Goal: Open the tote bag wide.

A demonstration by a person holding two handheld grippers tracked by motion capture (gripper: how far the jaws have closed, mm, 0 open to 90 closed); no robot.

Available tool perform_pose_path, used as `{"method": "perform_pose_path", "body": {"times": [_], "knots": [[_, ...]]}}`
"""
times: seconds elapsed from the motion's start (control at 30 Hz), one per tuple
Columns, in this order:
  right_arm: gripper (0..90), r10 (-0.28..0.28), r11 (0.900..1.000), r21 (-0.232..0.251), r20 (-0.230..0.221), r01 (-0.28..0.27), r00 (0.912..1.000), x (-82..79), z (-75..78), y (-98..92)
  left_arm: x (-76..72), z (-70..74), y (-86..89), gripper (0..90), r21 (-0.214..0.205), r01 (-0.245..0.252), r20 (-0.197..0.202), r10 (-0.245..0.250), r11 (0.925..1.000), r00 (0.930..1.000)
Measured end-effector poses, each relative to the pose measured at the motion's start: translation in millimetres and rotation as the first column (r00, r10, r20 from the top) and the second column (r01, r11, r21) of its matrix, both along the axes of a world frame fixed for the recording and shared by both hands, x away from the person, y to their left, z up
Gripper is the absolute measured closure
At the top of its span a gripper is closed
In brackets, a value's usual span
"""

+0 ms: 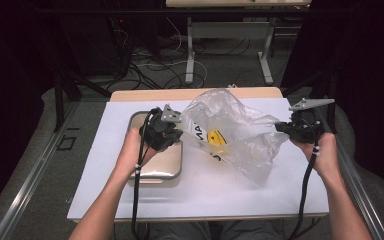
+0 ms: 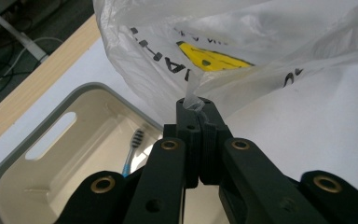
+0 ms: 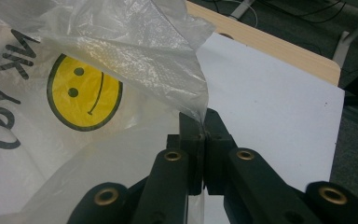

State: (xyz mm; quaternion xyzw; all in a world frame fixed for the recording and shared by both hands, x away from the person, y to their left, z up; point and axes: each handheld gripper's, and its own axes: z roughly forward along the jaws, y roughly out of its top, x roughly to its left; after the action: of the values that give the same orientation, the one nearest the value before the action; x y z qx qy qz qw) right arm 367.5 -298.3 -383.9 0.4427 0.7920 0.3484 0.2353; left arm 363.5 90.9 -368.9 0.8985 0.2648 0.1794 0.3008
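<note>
A clear plastic bag (image 1: 230, 127) with black lettering and a yellow smiley face (image 3: 84, 92) is stretched above the middle of the table. At its left edge my left gripper (image 1: 172, 131) is shut on a pinch of the bag (image 2: 193, 100). My right gripper (image 1: 285, 127) is shut on the bag's right edge (image 3: 204, 122). Under the left hand sits a beige tray with a grey rim (image 1: 167, 172). A toothbrush (image 2: 133, 151) with a blue handle lies inside the tray (image 2: 74, 154).
A white sheet (image 1: 205, 195) covers the wooden table (image 1: 180, 94). Beyond the far edge are table legs (image 1: 190, 50) and cables on the floor. A metal rail (image 1: 35, 170) runs along the left side.
</note>
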Motion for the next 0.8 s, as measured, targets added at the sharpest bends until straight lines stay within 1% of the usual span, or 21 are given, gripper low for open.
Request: {"method": "perform_pose_path", "body": {"times": [0.03, 0.07, 0.13, 0.17, 0.2, 0.27, 0.3, 0.33, 0.37, 0.4, 0.43, 0.47, 0.5, 0.53, 0.57, 0.63, 0.67, 0.7, 0.73, 0.77, 0.8], "knots": [[89.7, 0.000, 1.0000, -0.002, -0.007, 0.000, 1.0000, 0.4, 3.0, -0.8, 2.9, 3.3, 1.5, 89.7, 0.037, 0.012, -0.008, -0.011, 0.9993, 0.9999], [89.6, 0.009, 0.9999, -0.007, -0.019, -0.010, 0.9998, 1.1, 6.9, -1.8, 5.7, 5.6, 2.7, 89.7, 0.039, 0.023, -0.020, -0.022, 0.9990, 0.9996], [89.5, 0.025, 0.9992, -0.030, -0.048, -0.026, 0.9985, 2.1, 16.7, -2.7, 11.4, 13.1, 5.1, 89.7, 0.069, 0.039, -0.056, -0.035, 0.9968, 0.9978], [89.7, 0.029, 0.9986, -0.042, -0.062, -0.032, 0.9976, 3.4, 21.5, -2.7, 14.5, 16.7, 6.5, 89.7, 0.075, 0.046, -0.062, -0.041, 0.9961, 0.9972], [89.8, 0.036, 0.9981, -0.048, -0.075, -0.039, 0.9966, 4.8, 26.7, -3.1, 17.3, 21.3, 7.4, 89.7, 0.098, 0.047, -0.079, -0.039, 0.9941, 0.9961], [89.8, 0.055, 0.9954, -0.072, -0.107, -0.063, 0.9927, 9.0, 35.4, -3.3, 22.6, 29.1, 8.6, 89.7, 0.144, 0.059, -0.102, -0.044, 0.9879, 0.9938], [89.8, 0.057, 0.9948, -0.076, -0.125, -0.067, 0.9905, 11.3, 38.5, -2.8, 25.3, 32.1, 8.7, 89.7, 0.159, 0.062, -0.104, -0.045, 0.9853, 0.9935], [89.8, 0.065, 0.9926, -0.090, -0.175, -0.082, 0.9824, 15.7, 44.4, -1.8, 27.4, 35.5, 9.0, 89.7, 0.176, 0.063, -0.115, -0.043, 0.9824, 0.9924], [89.8, 0.065, 0.9926, -0.090, -0.175, -0.082, 0.9824, 15.7, 44.4, -1.8, 29.4, 38.2, 9.0, 89.7, 0.188, 0.063, -0.118, -0.041, 0.9801, 0.9922], [89.7, 0.066, 0.9910, -0.103, -0.188, -0.086, 0.9800, 18.6, 45.9, -1.1, 31.6, 41.5, 9.0, 89.7, 0.211, 0.061, -0.121, -0.035, 0.9756, 0.9921], [89.7, 0.069, 0.9893, -0.113, -0.202, -0.093, 0.9770, 20.9, 47.8, -0.4, 33.9, 43.6, 9.0, 89.7, 0.231, 0.066, -0.117, -0.040, 0.9706, 0.9923], [89.7, 0.079, 0.9861, -0.124, -0.231, -0.110, 0.9697, 24.9, 51.1, 1.3, 35.2, 45.9, 8.8, 89.7, 0.243, 0.063, -0.120, -0.034, 0.9681, 0.9922], [89.7, 0.079, 0.9861, -0.124, -0.231, -0.110, 0.9697, 24.9, 51.1, 1.3, 37.3, 48.4, 8.8, 89.7, 0.256, 0.065, -0.126, -0.034, 0.9646, 0.9915], [89.8, 0.081, 0.9845, -0.132, -0.243, -0.115, 0.9667, 26.7, 52.7, 1.8, 38.5, 50.2, 8.5, 89.8, 0.266, 0.060, -0.118, -0.029, 0.9621, 0.9926], [89.8, 0.086, 0.9809, -0.148, -0.251, -0.126, 0.9642, 28.5, 54.6, 1.7, 39.8, 52.7, 8.3, 89.7, 0.276, 0.062, -0.124, -0.029, 0.9592, 0.9919], [89.8, 0.093, 0.9779, -0.158, -0.263, -0.138, 0.9604, 30.7, 58.2, 2.0, 42.6, 57.6, 8.2, 89.7, 0.293, 0.056, -0.107, -0.026, 0.9545, 0.9939], [89.8, 0.090, 0.9778, -0.160, -0.267, -0.136, 0.9596, 31.2, 59.9, 2.3, 43.5, 58.5, 8.1, 89.8, 0.290, 0.050, -0.099, -0.022, 0.9557, 0.9948], [89.8, 0.090, 0.9757, -0.170, -0.262, -0.138, 0.9608, 32.0, 62.7, 2.2, 45.1, 60.8, 8.3, 89.8, 0.303, 0.050, -0.095, -0.022, 0.9516, 0.9953], [89.8, 0.086, 0.9760, -0.172, -0.256, -0.133, 0.9627, 32.1, 63.7, 2.3, 46.5, 62.1, 8.6, 89.7, 0.307, 0.042, -0.085, -0.017, 0.9508, 0.9963], [89.8, 0.086, 0.9760, -0.172, -0.256, -0.133, 0.9627, 32.1, 63.7, 2.3, 47.8, 63.3, 8.9, 89.7, 0.319, 0.035, -0.072, -0.012, 0.9471, 0.9973], [89.8, 0.085, 0.9758, -0.175, -0.246, -0.131, 0.9656, 32.0, 64.4, 2.0, 48.5, 63.8, 9.1, 89.8, 0.322, 0.024, -0.061, -0.004, 0.9465, 0.9981]]}}
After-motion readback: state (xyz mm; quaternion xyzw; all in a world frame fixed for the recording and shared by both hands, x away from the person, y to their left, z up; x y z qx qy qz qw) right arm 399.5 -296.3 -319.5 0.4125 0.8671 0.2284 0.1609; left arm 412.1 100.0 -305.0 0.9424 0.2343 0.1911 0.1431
